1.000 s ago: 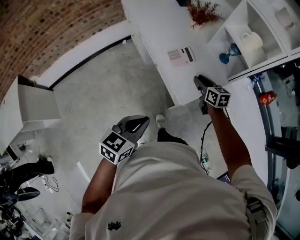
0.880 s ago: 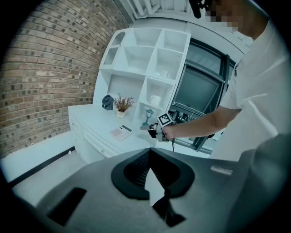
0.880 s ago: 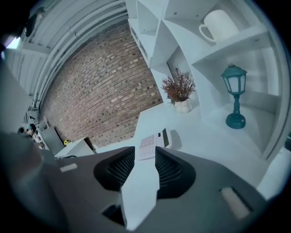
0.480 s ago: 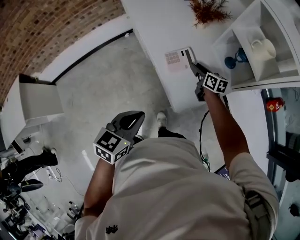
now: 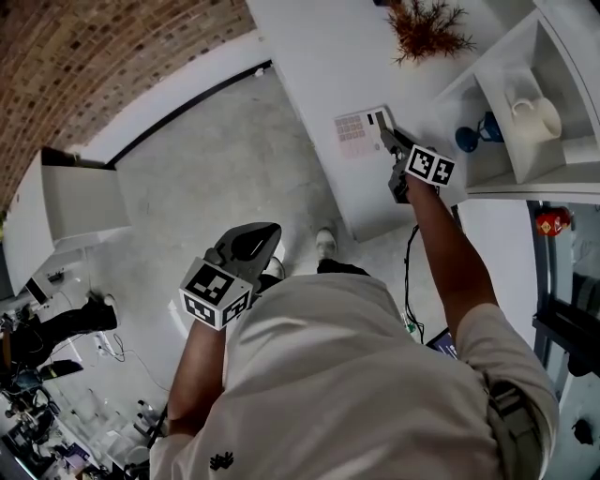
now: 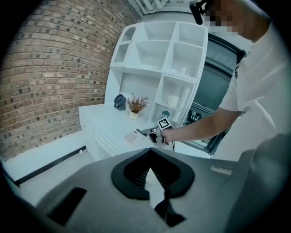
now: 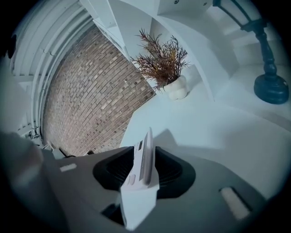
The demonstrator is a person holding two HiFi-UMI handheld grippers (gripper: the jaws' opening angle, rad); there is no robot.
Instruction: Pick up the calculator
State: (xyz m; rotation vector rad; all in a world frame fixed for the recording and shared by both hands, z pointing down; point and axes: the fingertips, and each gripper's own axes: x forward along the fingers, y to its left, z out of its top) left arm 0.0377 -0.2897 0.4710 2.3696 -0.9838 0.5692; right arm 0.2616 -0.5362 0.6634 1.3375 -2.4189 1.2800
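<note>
The calculator (image 5: 357, 131) is pale with a pinkish keypad and lies near the front edge of the white counter (image 5: 319, 66). My right gripper (image 5: 386, 140) reaches its right end. In the right gripper view the calculator (image 7: 142, 169) shows edge-on between the closing jaws, with a gap on either side, and my right gripper (image 7: 144, 150) does not press on it. My left gripper (image 5: 267, 233) hangs over the grey floor beside the person's body, shut and holding nothing. The left gripper view shows the calculator (image 6: 132, 137) far off, with the right gripper (image 6: 148, 133) at it.
A dried plant in a white pot (image 5: 427, 28) stands further back on the counter. The white shelf unit (image 5: 562, 178) to the right holds a blue stemmed ornament (image 5: 476, 133) and a white jug (image 5: 531, 99). A white cabinet (image 5: 75, 202) stands at the left, by the brick wall (image 5: 84, 56).
My right gripper has moved up the counter from its front edge to the calculator's right end. The left gripper has drifted a little left and down over the floor.
</note>
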